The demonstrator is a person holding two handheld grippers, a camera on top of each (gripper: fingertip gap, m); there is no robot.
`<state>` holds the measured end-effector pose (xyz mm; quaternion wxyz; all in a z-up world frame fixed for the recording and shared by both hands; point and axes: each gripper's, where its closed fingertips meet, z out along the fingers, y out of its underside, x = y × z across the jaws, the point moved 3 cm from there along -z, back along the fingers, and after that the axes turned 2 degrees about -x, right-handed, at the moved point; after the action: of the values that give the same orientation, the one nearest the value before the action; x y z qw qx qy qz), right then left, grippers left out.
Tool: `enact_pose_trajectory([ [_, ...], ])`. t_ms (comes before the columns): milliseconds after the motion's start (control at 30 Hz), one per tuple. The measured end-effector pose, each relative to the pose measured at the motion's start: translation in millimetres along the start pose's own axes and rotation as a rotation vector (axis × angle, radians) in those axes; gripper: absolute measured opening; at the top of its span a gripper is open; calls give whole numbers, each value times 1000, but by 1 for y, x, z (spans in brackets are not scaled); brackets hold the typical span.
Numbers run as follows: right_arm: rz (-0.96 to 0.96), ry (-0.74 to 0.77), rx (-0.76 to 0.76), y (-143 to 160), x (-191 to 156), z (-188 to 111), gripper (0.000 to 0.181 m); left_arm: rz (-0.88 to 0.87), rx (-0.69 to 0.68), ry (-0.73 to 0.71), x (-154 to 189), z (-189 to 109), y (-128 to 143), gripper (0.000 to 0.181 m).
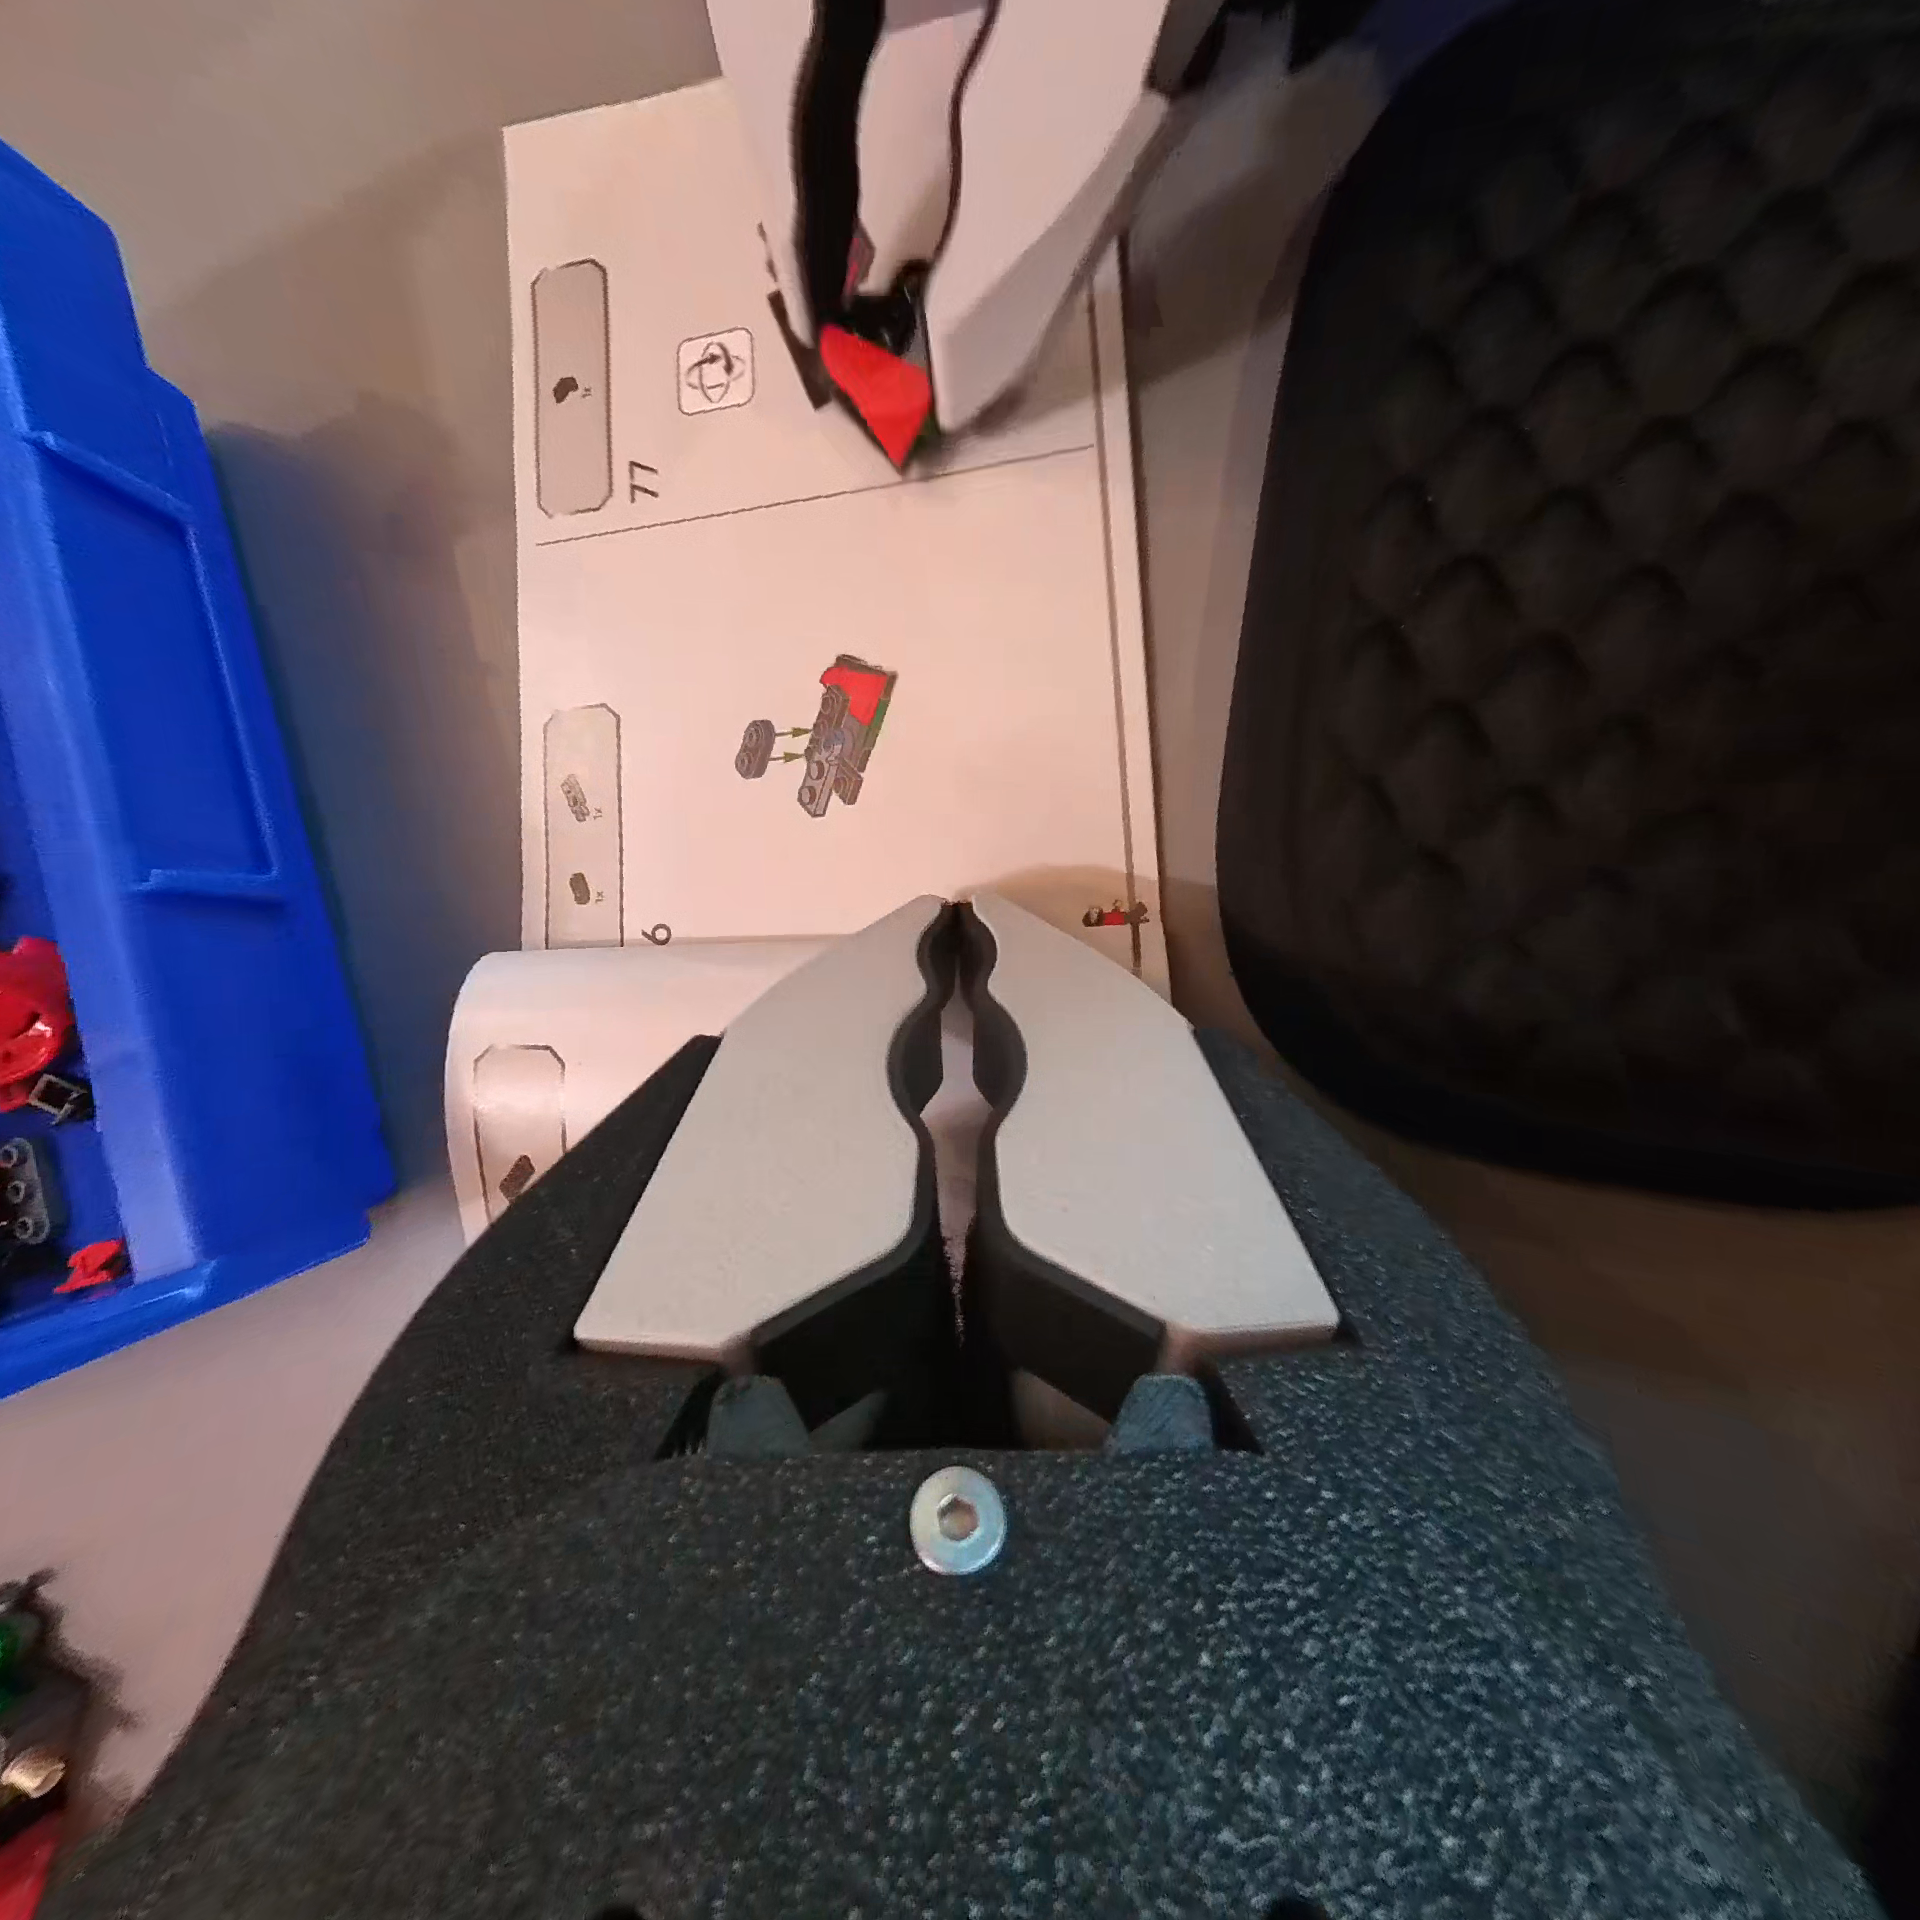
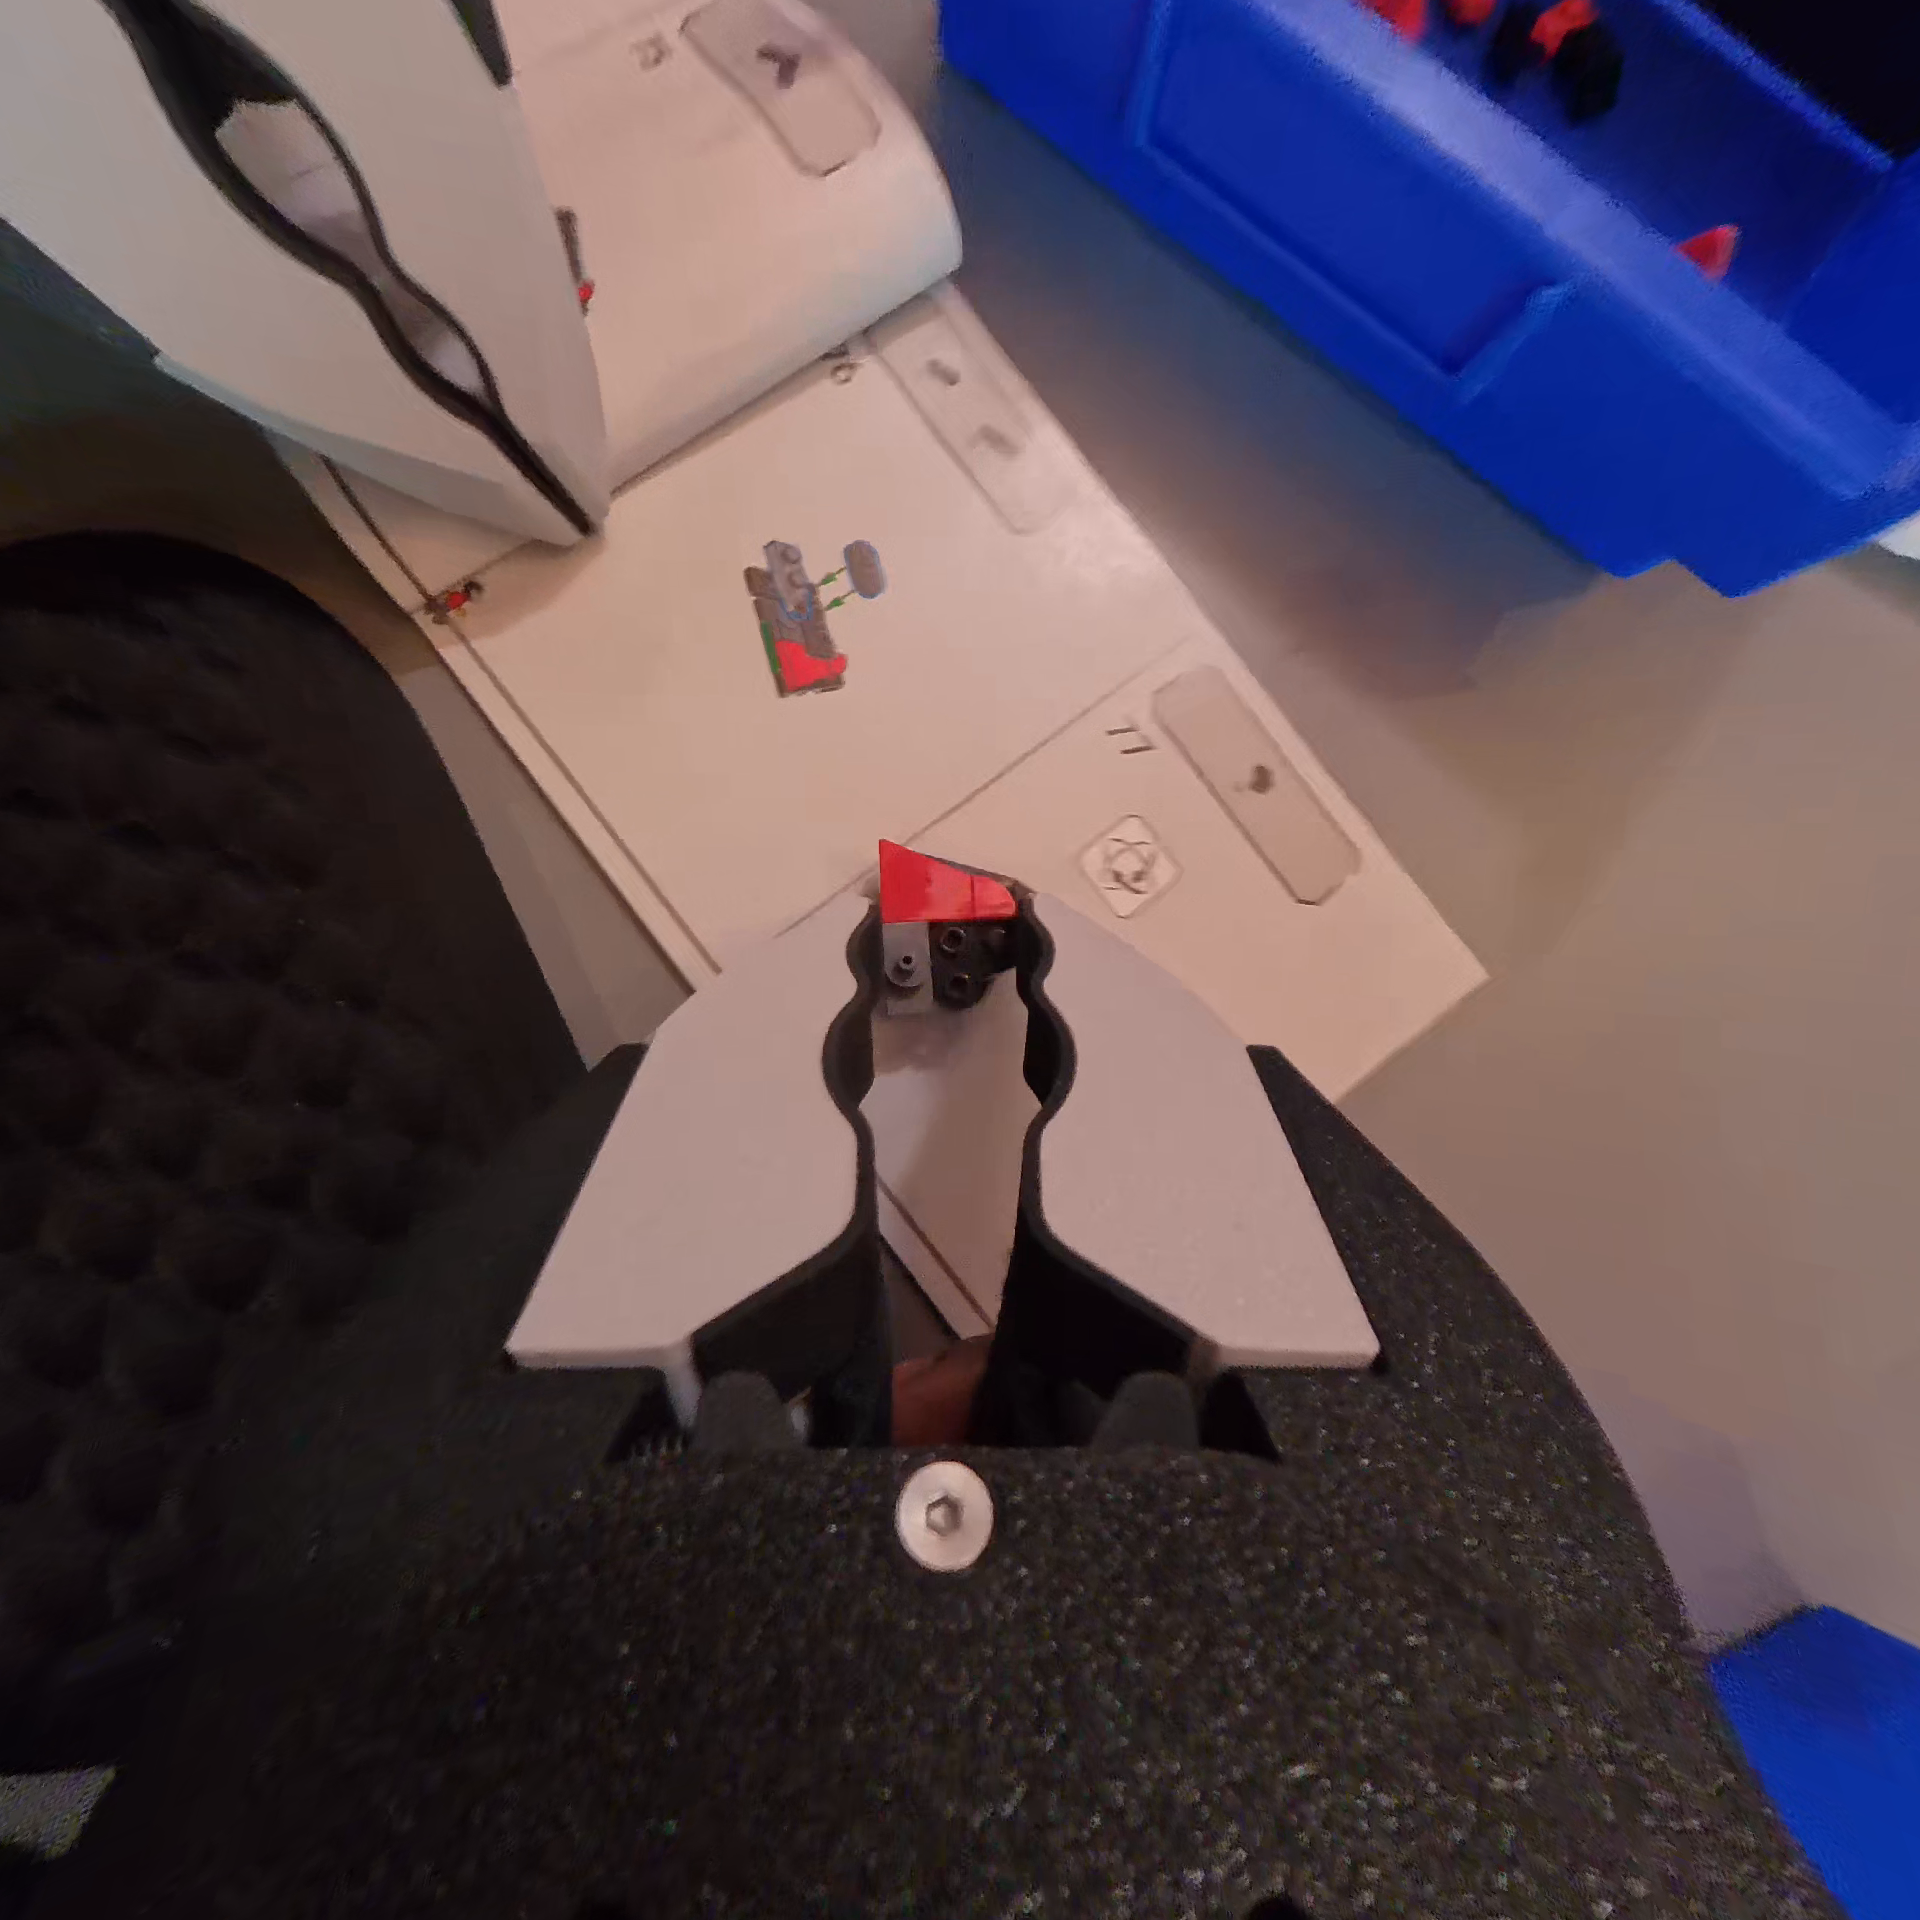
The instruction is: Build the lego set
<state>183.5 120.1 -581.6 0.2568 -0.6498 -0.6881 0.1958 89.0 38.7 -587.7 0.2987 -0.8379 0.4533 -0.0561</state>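
Observation:
My right gripper is shut on a small lego assembly with red wedge pieces on top and grey and black parts beneath. It holds it just above the open instruction booklet. In the left wrist view the right gripper shows at the top, with the red assembly at its tips. My left gripper is shut and empty, low over the booklet near its curled page. It also shows in the right wrist view at the upper left.
A blue parts bin with several loose red and black pieces stands left of the booklet; it shows in the right wrist view at the upper right. A black quilted cushion lies on the booklet's other side. More loose pieces lie at the lower left. The left gripper's tips are roughly 10 cm from the right gripper's.

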Motion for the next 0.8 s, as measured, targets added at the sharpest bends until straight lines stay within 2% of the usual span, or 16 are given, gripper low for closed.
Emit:
enact_pose_trajectory([
  [233,188,174,199,-20,50,-46,25,-13,37,32,2,-2,1,0],
  [300,279,221,203,-26,66,-49,25,-6,53,32,2,-3,0,0],
  [367,301,222,142,-30,76,-43,25,-13,92,22,0,-8,-2,2],
  [433,193,149,151,-43,71,-34,25,-55,151,-7,-7,-16,-4,4],
  [533,-33,-89,187,-55,36,-19,25,-152,224,-16,-20,-31,-4,10],
  [700,-271,-350,64,-44,-9,11,25,-233,261,44,-22,-42,6,19],
  [800,-361,-369,-45,-33,-16,23,25,-230,276,77,-16,-43,4,20],
])
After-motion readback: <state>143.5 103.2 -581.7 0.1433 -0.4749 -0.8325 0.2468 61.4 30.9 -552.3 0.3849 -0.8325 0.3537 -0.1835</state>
